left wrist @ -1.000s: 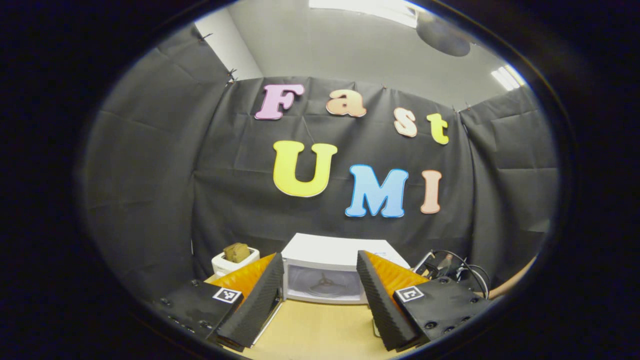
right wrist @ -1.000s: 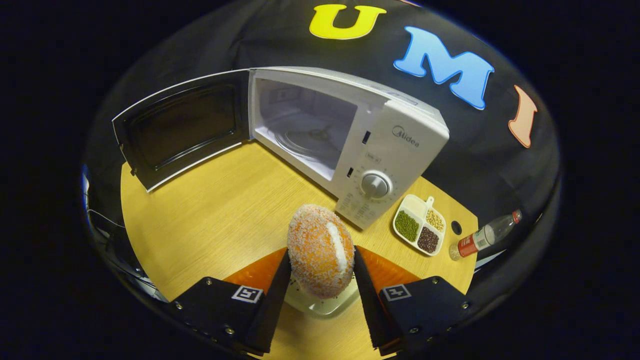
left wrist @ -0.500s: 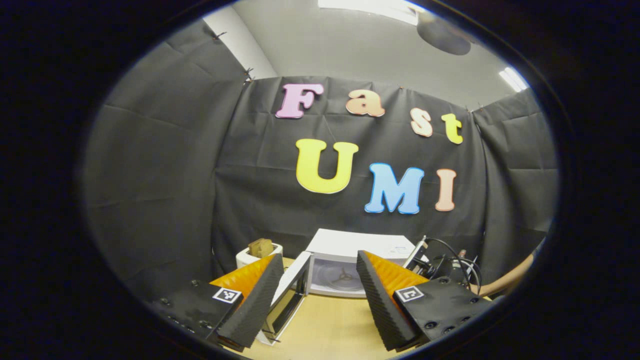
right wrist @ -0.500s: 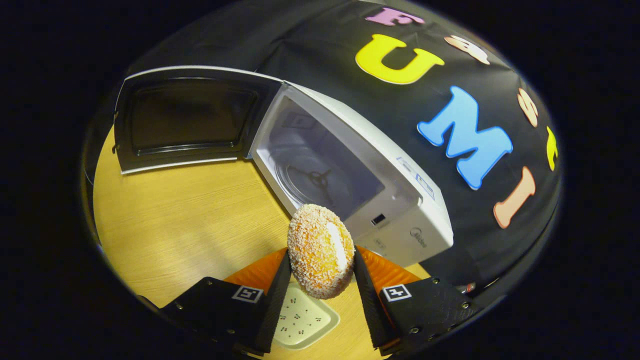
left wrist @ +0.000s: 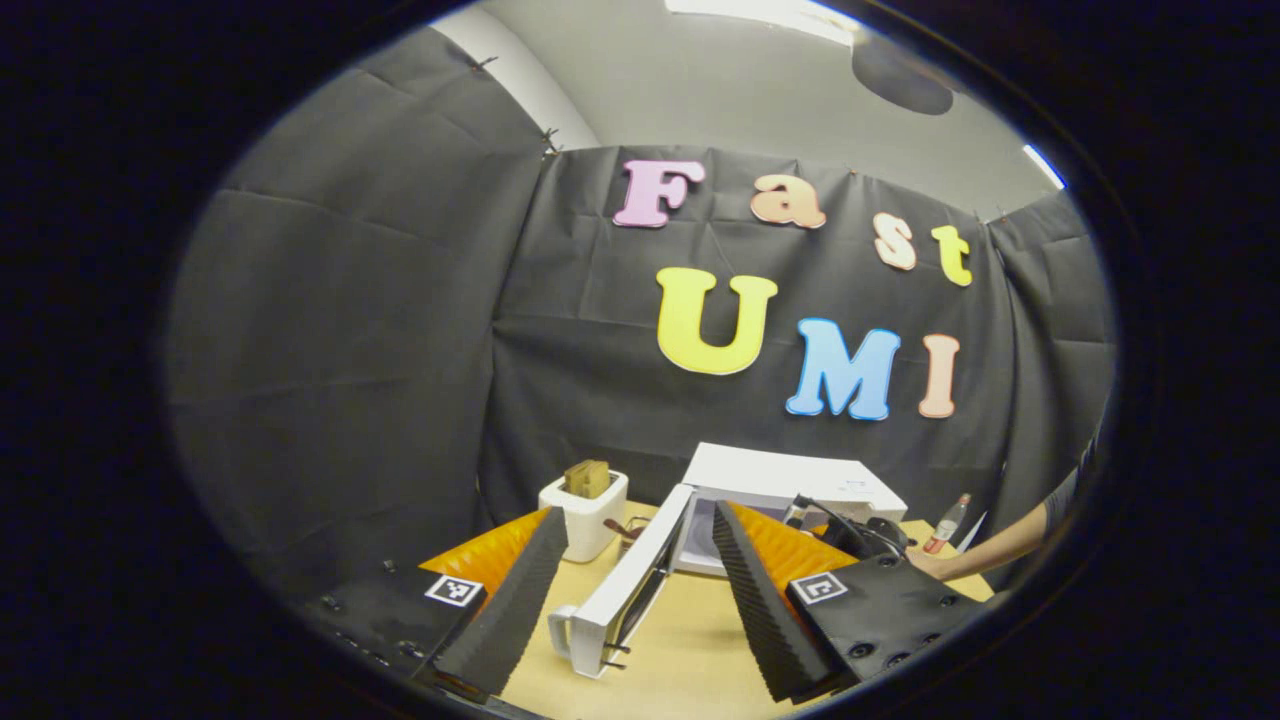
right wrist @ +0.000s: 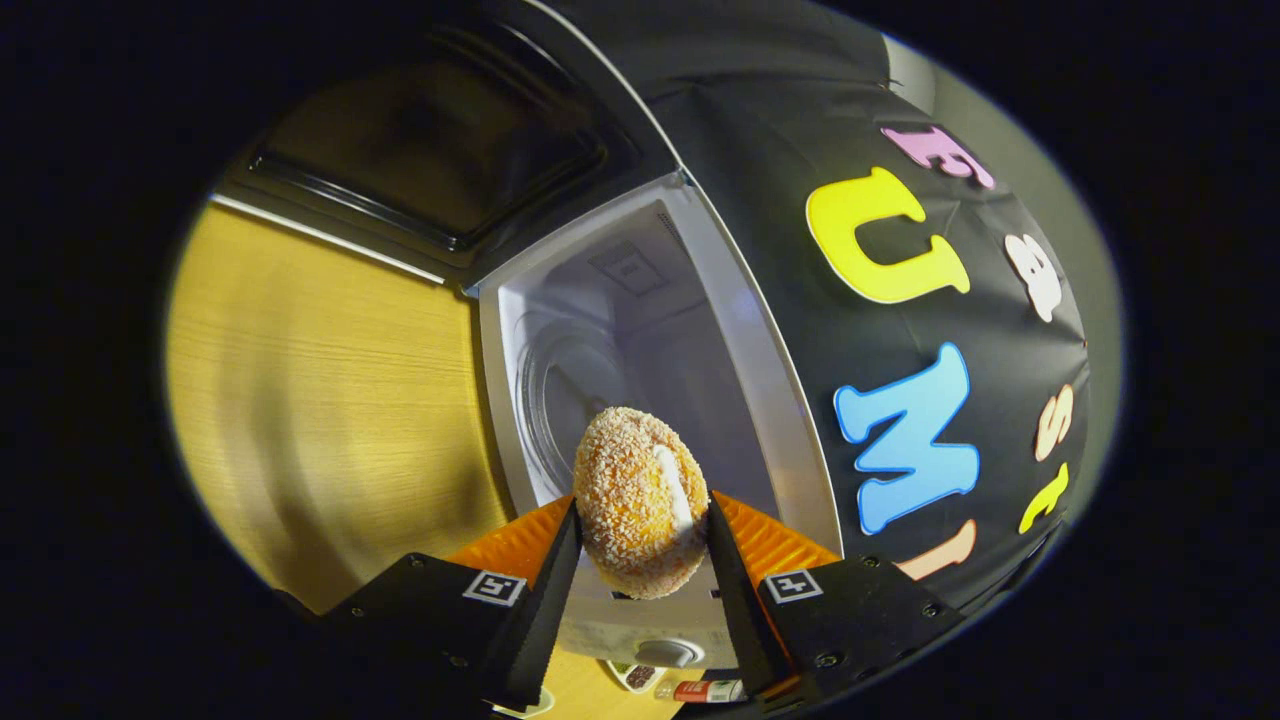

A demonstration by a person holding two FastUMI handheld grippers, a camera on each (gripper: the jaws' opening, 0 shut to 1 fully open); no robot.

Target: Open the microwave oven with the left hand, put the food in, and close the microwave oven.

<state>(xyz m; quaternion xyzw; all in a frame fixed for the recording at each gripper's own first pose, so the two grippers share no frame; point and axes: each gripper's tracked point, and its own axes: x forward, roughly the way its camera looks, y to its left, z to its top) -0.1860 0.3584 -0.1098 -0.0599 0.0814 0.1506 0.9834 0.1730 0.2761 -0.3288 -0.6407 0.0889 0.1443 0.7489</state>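
Note:
In the right gripper view my right gripper (right wrist: 640,560) is shut on a round crumb-coated bun (right wrist: 640,500) with a white cream stripe. The bun hangs just in front of the white microwave's (right wrist: 760,350) open cavity, whose glass turntable (right wrist: 555,400) shows behind it. The dark-windowed door (right wrist: 440,150) stands swung wide to the upper left. In the left gripper view my left gripper (left wrist: 635,590) is open and holds nothing, drawn back from the microwave (left wrist: 790,480). The open door (left wrist: 630,590) is seen edge-on between its fingers. The other gripper (left wrist: 860,535) and a forearm (left wrist: 1000,545) sit at the microwave's front.
A white holder (left wrist: 585,515) with a brown block stands left of the microwave on the wooden table (left wrist: 680,660). A small bottle (left wrist: 945,520) stands at the right. Under my right gripper lie a bottle (right wrist: 705,690) and a sectioned dish (right wrist: 640,678).
My right gripper carried the bun up off its plate and rolled toward the cavity mouth. My left gripper swung left and back, so the open door now shows edge-on.

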